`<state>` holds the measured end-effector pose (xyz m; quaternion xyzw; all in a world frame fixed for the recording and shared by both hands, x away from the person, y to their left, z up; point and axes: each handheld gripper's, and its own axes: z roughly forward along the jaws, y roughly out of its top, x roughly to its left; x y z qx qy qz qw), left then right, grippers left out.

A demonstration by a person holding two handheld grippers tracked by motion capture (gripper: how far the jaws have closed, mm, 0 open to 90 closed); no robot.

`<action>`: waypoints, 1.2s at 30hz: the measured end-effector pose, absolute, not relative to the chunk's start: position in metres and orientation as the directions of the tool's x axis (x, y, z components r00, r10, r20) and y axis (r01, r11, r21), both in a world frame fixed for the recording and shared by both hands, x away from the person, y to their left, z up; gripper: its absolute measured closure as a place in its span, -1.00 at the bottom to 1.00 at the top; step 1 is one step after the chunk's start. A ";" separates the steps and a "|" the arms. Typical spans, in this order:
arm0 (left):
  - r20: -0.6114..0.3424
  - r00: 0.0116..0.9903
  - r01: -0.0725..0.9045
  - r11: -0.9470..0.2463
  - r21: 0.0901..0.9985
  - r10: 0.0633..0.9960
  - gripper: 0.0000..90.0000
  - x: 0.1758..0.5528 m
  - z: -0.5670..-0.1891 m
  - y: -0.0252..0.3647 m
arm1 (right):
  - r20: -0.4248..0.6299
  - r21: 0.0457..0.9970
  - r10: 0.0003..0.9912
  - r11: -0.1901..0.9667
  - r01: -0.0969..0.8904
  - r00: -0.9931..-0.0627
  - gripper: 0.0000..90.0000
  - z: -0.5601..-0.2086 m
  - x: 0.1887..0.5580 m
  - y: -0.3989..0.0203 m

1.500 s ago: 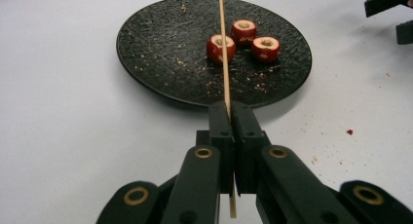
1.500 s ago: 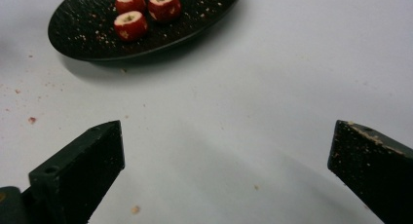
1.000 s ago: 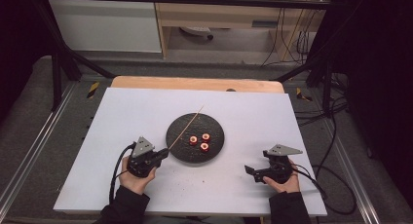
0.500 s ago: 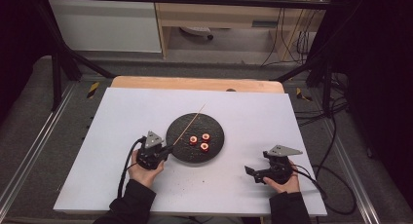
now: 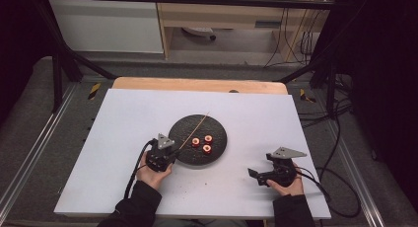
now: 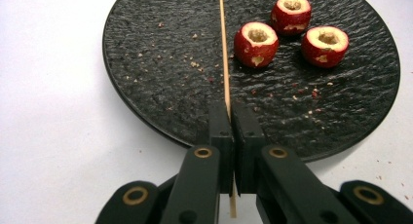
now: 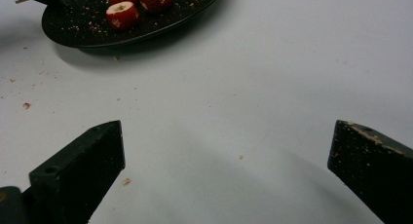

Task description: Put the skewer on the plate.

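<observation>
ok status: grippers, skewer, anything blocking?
Left gripper shut on skewer, over black plate. Right gripper open, empty, over the white table. Three cored red fruits beside the skewer, apart.

The round plate (image 6: 160, 78) is black with a rippled, slate-like texture, flecked with reddish-brown crumbs. Three cored fruits (image 6: 256, 43) are red (pale cream inside the hollows). The thin skewer (image 6: 224, 58) is light tan, the tabletop (image 5: 123, 118) white.

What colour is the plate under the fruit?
Black, rough slate-like texture: plate, clearest in the left gripper view.
</observation>
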<state>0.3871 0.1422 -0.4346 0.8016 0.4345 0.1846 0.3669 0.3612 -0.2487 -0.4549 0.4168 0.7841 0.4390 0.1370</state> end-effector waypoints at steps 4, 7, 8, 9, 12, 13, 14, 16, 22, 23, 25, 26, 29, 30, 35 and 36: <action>-0.018 0.560 0.559 -0.362 0.746 0.828 0.95 0.387 -0.435 0.139 | 0.152 0.803 0.773 0.266 0.533 -0.615 -0.97 -0.455 0.361 -0.249; -0.014 0.564 0.555 -0.366 0.747 0.826 0.94 0.387 -0.436 0.138 | 0.152 0.802 0.772 0.269 0.534 -0.617 -0.97 -0.455 0.361 -0.249; -0.017 0.567 0.554 -0.366 0.748 0.824 0.93 0.387 -0.436 0.139 | 0.153 0.801 0.772 0.269 0.535 -0.616 -0.97 -0.455 0.361 -0.248; -0.019 0.566 0.554 -0.363 0.750 0.824 0.90 0.387 -0.436 0.139 | 0.151 0.801 0.772 0.270 0.534 -0.617 -0.97 -0.455 0.361 -0.248; -0.016 0.567 0.548 -0.363 0.754 0.823 0.81 0.387 -0.435 0.141 | 0.153 0.801 0.773 0.269 0.536 -0.616 -0.97 -0.455 0.361 -0.248; -0.017 0.570 0.547 -0.364 0.754 0.821 0.77 0.387 -0.434 0.142 | 0.154 0.801 0.773 0.267 0.535 -0.615 -0.97 -0.455 0.361 -0.248; -0.021 0.574 0.543 -0.361 0.758 0.819 0.73 0.386 -0.433 0.144 | 0.152 0.802 0.773 0.268 0.533 -0.616 -0.97 -0.455 0.361 -0.248; -0.037 0.581 0.540 -0.351 0.765 0.813 0.64 0.386 -0.431 0.148 | 0.154 0.802 0.772 0.267 0.535 -0.616 -0.97 -0.455 0.361 -0.248; -0.043 0.609 0.518 -0.356 0.777 0.792 0.22 0.383 -0.424 0.162 | 0.152 0.801 0.774 0.268 0.535 -0.615 -0.97 -0.455 0.361 -0.248; -0.046 0.615 0.514 -0.356 0.780 0.787 0.14 0.382 -0.423 0.165 | 0.152 0.801 0.774 0.268 0.535 -0.615 -0.97 -0.455 0.361 -0.248; -0.040 0.627 0.503 -0.366 0.783 0.778 0.02 0.380 -0.421 0.172 | 0.152 0.801 0.774 0.267 0.536 -0.614 -0.98 -0.455 0.361 -0.248; -0.039 0.633 0.500 -0.371 0.782 0.773 -0.04 0.379 -0.420 0.175 | 0.152 0.801 0.775 0.268 0.536 -0.614 -0.98 -0.455 0.361 -0.249; -0.036 0.644 0.496 -0.381 0.780 0.764 -0.22 0.375 -0.419 0.187 | 0.153 0.801 0.774 0.267 0.536 -0.614 -0.98 -0.455 0.361 -0.249; -0.043 0.647 0.497 -0.378 0.781 0.761 -0.28 0.373 -0.419 0.191 | 0.152 0.801 0.774 0.267 0.535 -0.614 -0.98 -0.455 0.361 -0.249; -0.041 0.653 0.494 -0.384 0.780 0.757 -0.50 0.364 -0.422 0.210 | 0.152 0.800 0.774 0.269 0.537 -0.614 -0.98 -0.455 0.361 -0.249; -0.039 0.653 0.494 -0.386 0.779 0.756 -0.55 0.363 -0.423 0.214 | 0.152 0.800 0.775 0.269 0.536 -0.614 -0.98 -0.455 0.361 -0.249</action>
